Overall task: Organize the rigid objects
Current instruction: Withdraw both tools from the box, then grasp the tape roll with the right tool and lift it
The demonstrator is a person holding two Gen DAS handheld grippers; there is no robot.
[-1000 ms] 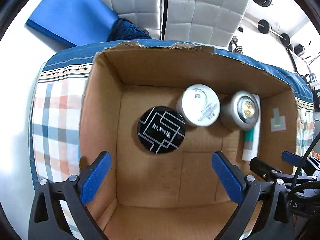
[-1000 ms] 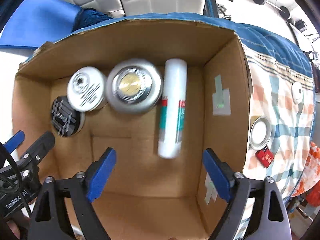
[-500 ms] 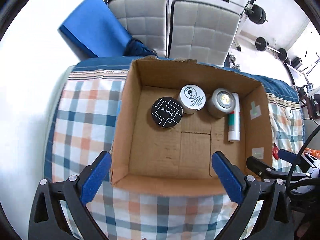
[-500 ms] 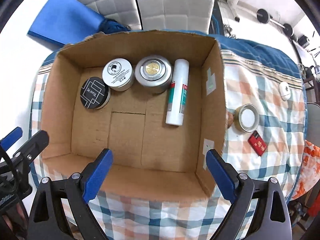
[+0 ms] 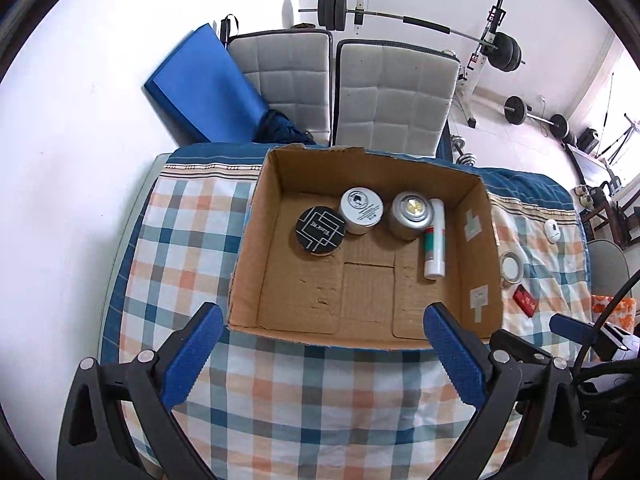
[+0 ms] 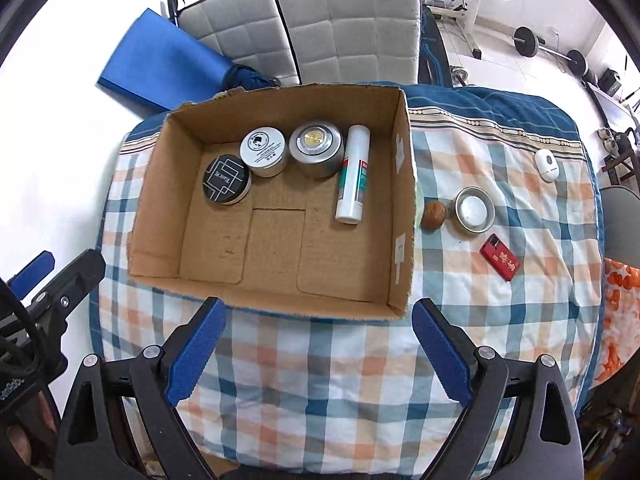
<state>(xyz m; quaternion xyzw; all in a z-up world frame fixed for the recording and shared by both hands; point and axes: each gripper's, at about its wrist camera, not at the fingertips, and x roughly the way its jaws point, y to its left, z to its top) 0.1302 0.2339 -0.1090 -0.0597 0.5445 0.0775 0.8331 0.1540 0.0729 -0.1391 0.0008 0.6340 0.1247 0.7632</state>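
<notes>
Down at the near edge, both grippers hang over the checked cloth on the table (image 6: 320, 380) with nothing in them — the left gripper (image 5: 320, 356) has its blue fingers (image 5: 192, 356) spread wide, and the right gripper (image 6: 316, 352) is released the same way. Just past the fingertips sits the open cardboard box (image 6: 280, 292), its near wall facing the grippers.

Along the box's far side four things are lined up: a black tin (image 6: 226, 179) with a white line pattern on the lid, a white-lidded tin (image 6: 264, 151) touching it, a silver tin (image 6: 317, 149) with a gold centre, and a white tube (image 6: 353, 174) lying flat just beside that one.

Outside the box on the right side, on the cloth, a brown nut-like lump (image 6: 435, 215) lies close to the box wall, touching an open round tin (image 6: 474, 210). A red lighter-shaped thing (image 6: 500, 257) is near them, and a small white oval gadget (image 6: 547, 164) lies further off. Behind the table — two grey padded chairs (image 6: 352, 24), a blue mat (image 6: 156, 64) and barbells (image 5: 384, 12).
</notes>
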